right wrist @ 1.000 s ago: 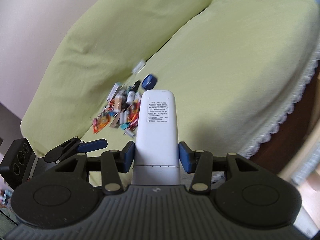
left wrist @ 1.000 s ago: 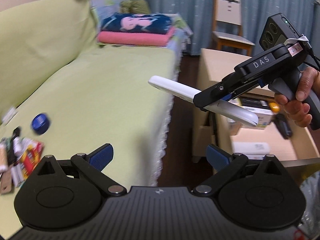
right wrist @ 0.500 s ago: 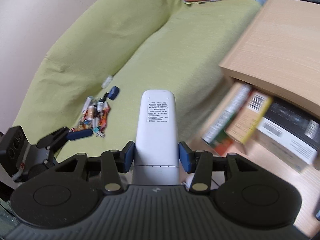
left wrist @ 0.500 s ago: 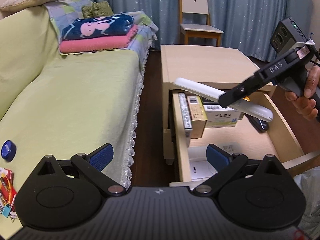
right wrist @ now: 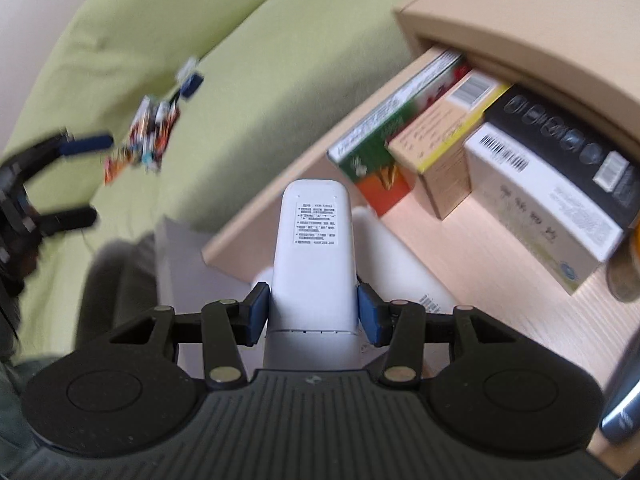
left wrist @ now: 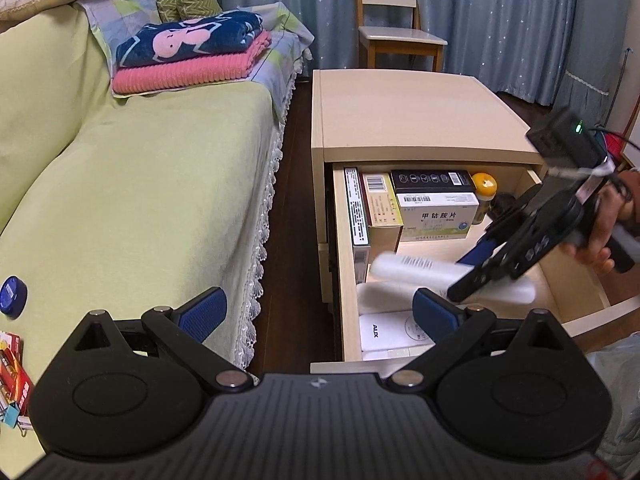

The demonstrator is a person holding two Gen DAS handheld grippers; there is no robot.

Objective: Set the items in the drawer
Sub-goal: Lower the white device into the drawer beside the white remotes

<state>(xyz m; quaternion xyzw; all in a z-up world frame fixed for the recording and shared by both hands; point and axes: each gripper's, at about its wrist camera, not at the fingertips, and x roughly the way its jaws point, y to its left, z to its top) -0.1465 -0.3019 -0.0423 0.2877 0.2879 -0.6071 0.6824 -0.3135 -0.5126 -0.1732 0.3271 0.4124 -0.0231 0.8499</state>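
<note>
Smooth white plastic remote (right wrist: pixel 313 256); pale matt wood-grain drawer (right wrist: pixel 500 256); cardboard boxes (left wrist: pixel 438 216).

Open drawer (left wrist: pixel 345 240) holds upright boxes (left wrist: pixel 436 216); sofa (left wrist: pixel 152 184) carries folded blankets (left wrist: pixel 188 60), blue cap (left wrist: pixel 13 296).

Left gripper (left wrist: pixel 318 312): matte black ribbed plastic body, two round black discs at the base, black linkage arms with silver pivot screws, blue ribbed rubber finger pads (left wrist: pixel 202 312). Small white logo on the centre ridge. Right gripper (right wrist: pixel 314 314): same black ribbed body, discs, silver screws, blue pads (right wrist: pixel 370 314). From the left wrist view it carries a black box-shaped module (left wrist: pixel 566 144) with a green LED, a white tag, black cable, pale lettering on its side. Bare hand (left wrist: pixel 604 226) on the black pistol grip.
</note>
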